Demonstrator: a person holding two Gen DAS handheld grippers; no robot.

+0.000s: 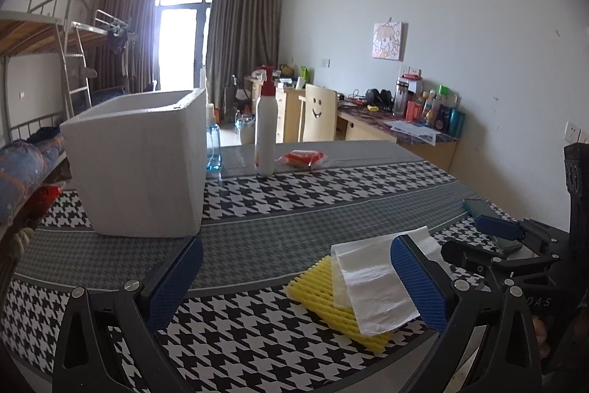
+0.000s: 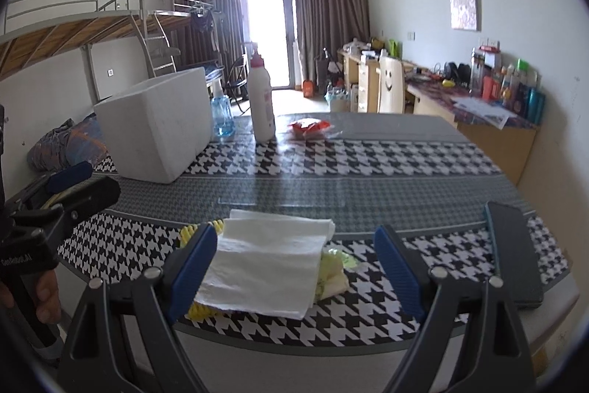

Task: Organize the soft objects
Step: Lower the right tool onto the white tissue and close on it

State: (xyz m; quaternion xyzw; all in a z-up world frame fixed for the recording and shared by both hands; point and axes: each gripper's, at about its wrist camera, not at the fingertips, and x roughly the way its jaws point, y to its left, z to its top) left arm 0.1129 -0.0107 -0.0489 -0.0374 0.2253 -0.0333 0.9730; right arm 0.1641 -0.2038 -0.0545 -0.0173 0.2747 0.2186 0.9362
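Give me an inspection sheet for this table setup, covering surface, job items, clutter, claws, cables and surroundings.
Surface: table under a houndstooth cover, black-and-white and grey bands.
Job's things: white tissue sheets lying on a yellow foam net near the front edge; white foam box, open top, at rear left.
Clutter: white pump bottle upright, blue bottle beside the box, red packet, dark phone at right.
Claws: left claw open, holding nothing; right claw open, holding nothing, the tissue lying between its fingers.
Cables: nothing seen on the table.
Surroundings: bunk bed, curtained window, cluttered desks along the wall.
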